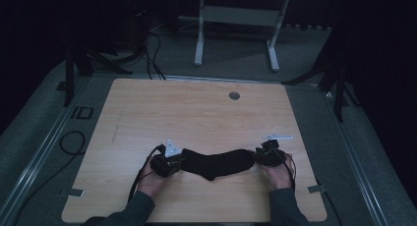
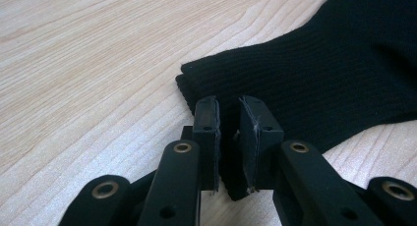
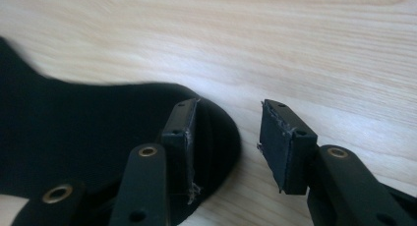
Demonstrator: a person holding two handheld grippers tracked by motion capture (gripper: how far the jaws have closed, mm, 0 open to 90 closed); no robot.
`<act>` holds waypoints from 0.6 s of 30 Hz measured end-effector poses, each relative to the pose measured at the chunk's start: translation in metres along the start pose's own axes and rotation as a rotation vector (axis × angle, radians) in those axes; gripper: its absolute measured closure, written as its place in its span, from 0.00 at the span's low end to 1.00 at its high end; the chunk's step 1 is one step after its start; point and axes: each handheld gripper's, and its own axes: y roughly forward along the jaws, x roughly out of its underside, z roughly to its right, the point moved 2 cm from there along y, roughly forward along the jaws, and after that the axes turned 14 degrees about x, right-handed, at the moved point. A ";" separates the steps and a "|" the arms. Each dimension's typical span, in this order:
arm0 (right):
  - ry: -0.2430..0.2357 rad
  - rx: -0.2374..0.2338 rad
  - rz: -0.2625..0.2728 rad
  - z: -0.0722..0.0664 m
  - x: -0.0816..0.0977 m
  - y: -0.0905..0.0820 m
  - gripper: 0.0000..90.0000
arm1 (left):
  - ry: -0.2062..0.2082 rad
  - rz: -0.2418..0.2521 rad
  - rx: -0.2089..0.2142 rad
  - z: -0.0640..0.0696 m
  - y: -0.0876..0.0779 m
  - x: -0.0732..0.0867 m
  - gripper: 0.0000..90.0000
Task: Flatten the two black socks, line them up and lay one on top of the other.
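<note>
A black sock (image 1: 219, 163) lies stretched across the near part of the wooden table (image 1: 196, 113), between my two grippers. My left gripper (image 1: 183, 159) is at its left end. In the left gripper view the ribbed cuff of the sock (image 2: 334, 64) runs in between the jaws, and the left gripper (image 2: 230, 118) is shut on that edge with only a thin slit between the pads. My right gripper (image 1: 256, 156) sits at the toe end. In the right gripper view the right gripper (image 3: 228, 123) is open, the rounded toe of the sock (image 3: 74, 137) lying by its left jaw, bare wood under the right jaw.
A grey round grommet (image 1: 234, 95) sits in the far part of the tabletop. Beyond the table stands a white desk frame (image 1: 199, 39) on grey floor. A black cable loop (image 1: 71, 142) lies left of the table. Tape marks (image 1: 316, 188) flank the near corners.
</note>
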 end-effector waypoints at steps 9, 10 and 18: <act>0.031 -0.020 0.059 0.001 -0.006 -0.013 0.61 | 0.000 -0.001 -0.002 0.000 0.000 0.000 0.86; 0.033 -0.020 0.069 0.001 -0.007 -0.015 0.61 | -0.001 0.000 -0.001 0.000 0.000 0.000 0.86; 0.039 -0.047 0.103 0.001 -0.011 -0.025 0.55 | 0.001 0.000 -0.006 0.000 0.000 0.000 0.85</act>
